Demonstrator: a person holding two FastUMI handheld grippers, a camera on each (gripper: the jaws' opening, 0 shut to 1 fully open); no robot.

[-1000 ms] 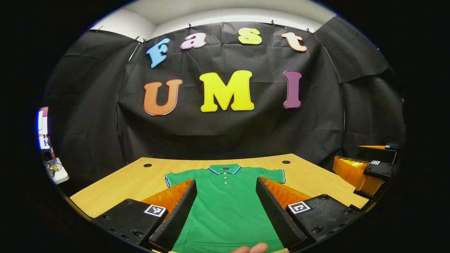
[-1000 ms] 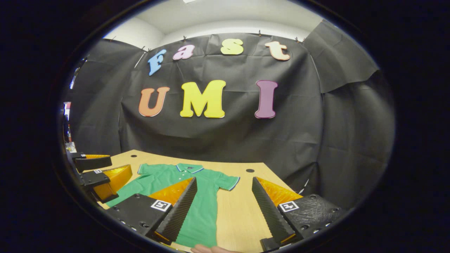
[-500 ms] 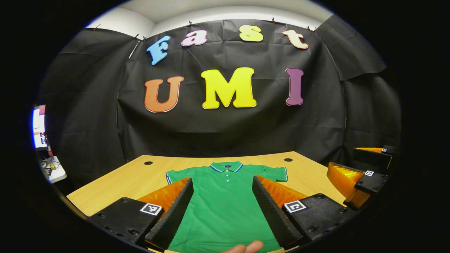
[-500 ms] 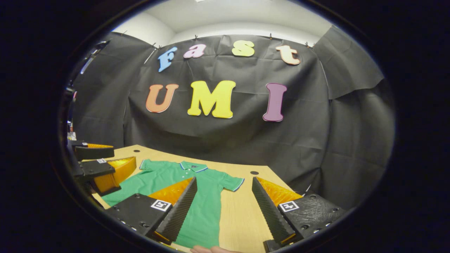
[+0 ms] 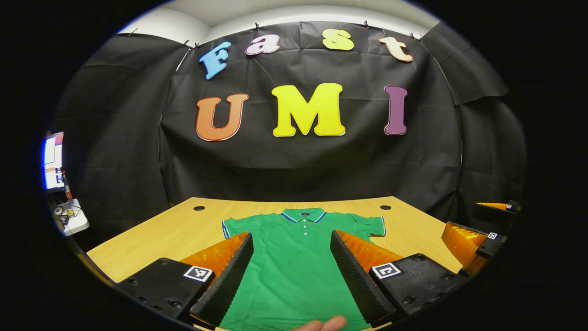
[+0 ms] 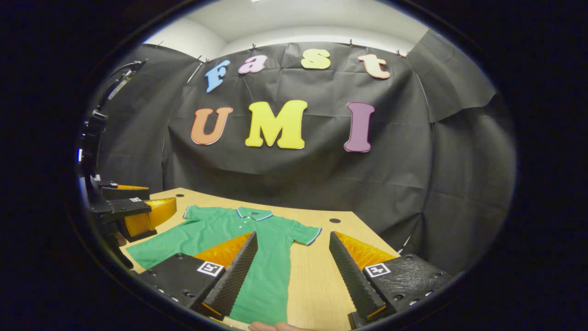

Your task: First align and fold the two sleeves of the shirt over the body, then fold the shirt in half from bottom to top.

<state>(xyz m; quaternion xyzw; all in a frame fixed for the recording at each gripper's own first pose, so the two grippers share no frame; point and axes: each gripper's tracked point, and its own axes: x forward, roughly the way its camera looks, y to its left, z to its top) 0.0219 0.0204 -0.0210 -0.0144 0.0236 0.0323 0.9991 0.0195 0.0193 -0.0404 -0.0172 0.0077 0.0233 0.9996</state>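
Since a second ago both views have swung a little, so the shirt (image 5: 296, 262) sits slightly farther up and to the right in the left gripper view, and in the right gripper view more of its near left side shows; the shirt itself has not shifted on the worktop (image 5: 161, 234). It lies flat and face up, collar toward the booth wall, both short sleeves spread out to the sides, nothing folded yet. The left claw (image 5: 291, 276) hangs above the body of the shirt with its fingers spread wide and nothing between them; the right claw (image 6: 294, 271) is likewise spread and empty, poised over the shirt's right edge and the bare wood beside it. Each claw also appears at the edge of the other's view. A fingertip (image 5: 321, 324) of the person shows at the hem. The shirt looks like a light, soft knit that should drape and wrinkle easily, so it is probably best pinched at a sleeve cuff (image 6: 313, 235), where the trimmed edge gives a firmer hold, and carried low across the body.
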